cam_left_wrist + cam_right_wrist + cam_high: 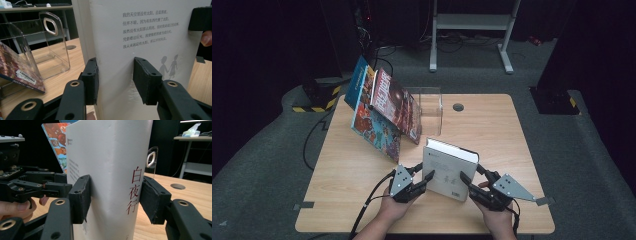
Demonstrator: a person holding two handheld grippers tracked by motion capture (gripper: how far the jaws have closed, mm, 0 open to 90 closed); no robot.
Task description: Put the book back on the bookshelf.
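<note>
We clamp the white book (447,170) upright with left tool (426,176) and right tool (470,179); the clear stand (432,112) at twelve o'clock seems empty.

book (447,170) before acrylic stand (432,107) (comics (384,112) left)

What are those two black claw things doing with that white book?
A person is holding a two-jaw gripper in each hand, and both are clamping a thick white book that stands upright on the wooden table. The left gripper pinches its open-page edge, and the right gripper pinches its spine, which has red characters on it. Behind it, some colourful books lean against a clear plastic stand.
</note>
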